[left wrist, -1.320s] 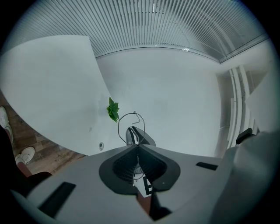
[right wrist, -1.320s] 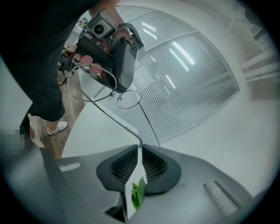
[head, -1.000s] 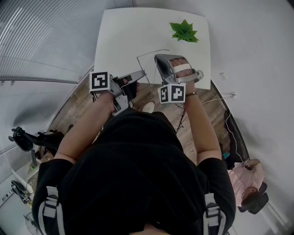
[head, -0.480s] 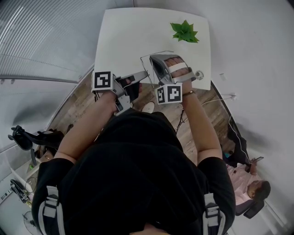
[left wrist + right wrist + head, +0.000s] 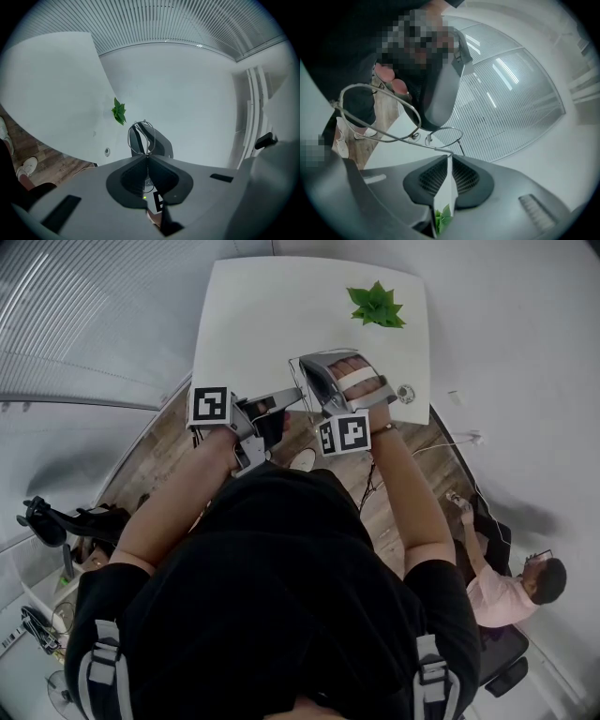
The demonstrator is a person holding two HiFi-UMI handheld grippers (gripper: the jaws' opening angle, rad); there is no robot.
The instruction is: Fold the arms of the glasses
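Head view: left tongs [image 5: 296, 391] level, right tongs [image 5: 303, 362] tilted down, both pinching glasses [image 5: 444, 136].

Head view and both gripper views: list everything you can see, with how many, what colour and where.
thin wire-framed glasses: one, silver, in the air over the table's near edge
square table: one, white, ahead of the person
leafy sprig: one, green, far right of the tabletop
small round fitting: one, grey, tabletop near the right corner
plank floor: brown, beneath the table
seated person in a pink top: one, lower right of the head view
left tongs: one, grey, shut on the glasses
right tongs: one, grey, shut on a glasses arm
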